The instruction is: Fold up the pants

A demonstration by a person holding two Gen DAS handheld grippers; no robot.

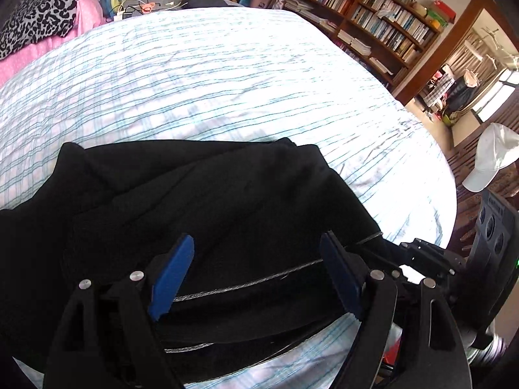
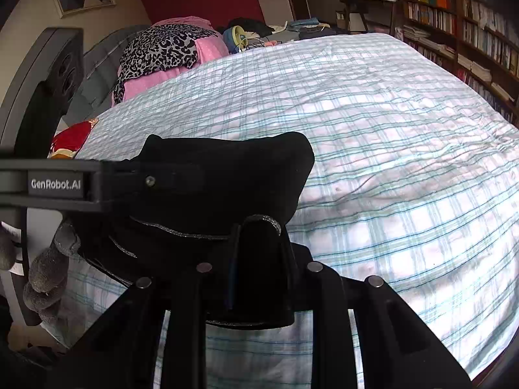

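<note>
Black pants (image 1: pixel 194 194) with a thin silver trim lie folded in a bundle on the near part of the bed. My left gripper (image 1: pixel 256 259) hangs just over them, its blue pads (image 1: pixel 172 275) wide apart, with the trim line running between them; it is open. In the right wrist view the same pants (image 2: pixel 227 168) rise toward the camera. My right gripper (image 2: pixel 259 259) is shut on a bunched fold of the black cloth, which drapes over its fingers. The left tool's housing (image 2: pixel 55 184) and a grey gloved hand (image 2: pixel 45 275) show at the left.
The bed's white and teal checked cover (image 1: pixel 227 81) stretches away beyond the pants. A pink pillow with a leopard-print cloth (image 2: pixel 162 52) and small clutter lie at the far end. Bookshelves (image 1: pixel 373 16) line the right wall. A white cap (image 1: pixel 493 155) hangs past the bed's right edge.
</note>
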